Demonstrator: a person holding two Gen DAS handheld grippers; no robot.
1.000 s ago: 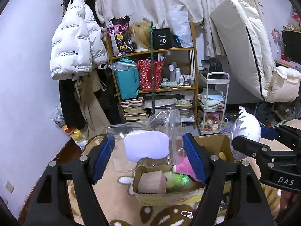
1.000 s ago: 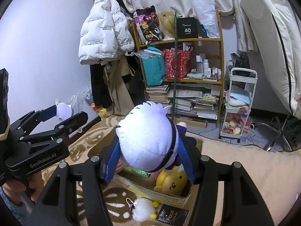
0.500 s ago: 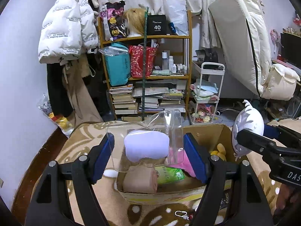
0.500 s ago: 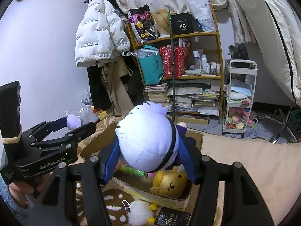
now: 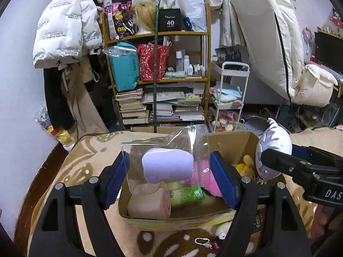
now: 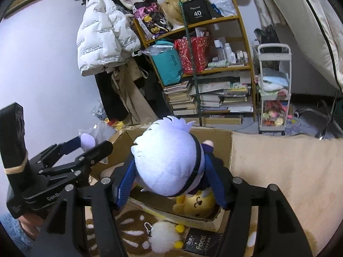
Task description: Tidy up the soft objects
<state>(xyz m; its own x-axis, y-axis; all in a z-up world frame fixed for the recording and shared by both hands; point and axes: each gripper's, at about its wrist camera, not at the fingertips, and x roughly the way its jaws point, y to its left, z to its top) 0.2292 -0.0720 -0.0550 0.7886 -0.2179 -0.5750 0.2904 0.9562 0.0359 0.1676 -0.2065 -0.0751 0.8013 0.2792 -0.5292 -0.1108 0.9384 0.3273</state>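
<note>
My left gripper (image 5: 170,176) is shut on a clear plastic bag (image 5: 171,147) that holds a lavender soft pad (image 5: 167,166). It hangs over the left half of an open cardboard box (image 5: 171,219). The box holds a pink rolled cloth (image 5: 150,203), a green wipes pack (image 5: 186,194), a pink soft item (image 5: 201,181) and a yellow plush (image 6: 197,205). My right gripper (image 6: 171,184) is shut on a white-haired plush doll (image 6: 169,158) above the box's right side. The doll also shows in the left wrist view (image 5: 273,150).
The box sits on a brown patterned rug (image 5: 85,167) beside a cream carpet (image 6: 278,171). A white pompom keychain (image 6: 163,237) and a black packet (image 6: 201,243) lie in front. A crowded shelf (image 5: 158,75), a white cart (image 5: 230,98) and hanging coats (image 5: 66,32) stand behind.
Both grippers have moved forward and down over the box with their loads still held. The bag now hangs above the pink roll, the doll above the yellow plush.
</note>
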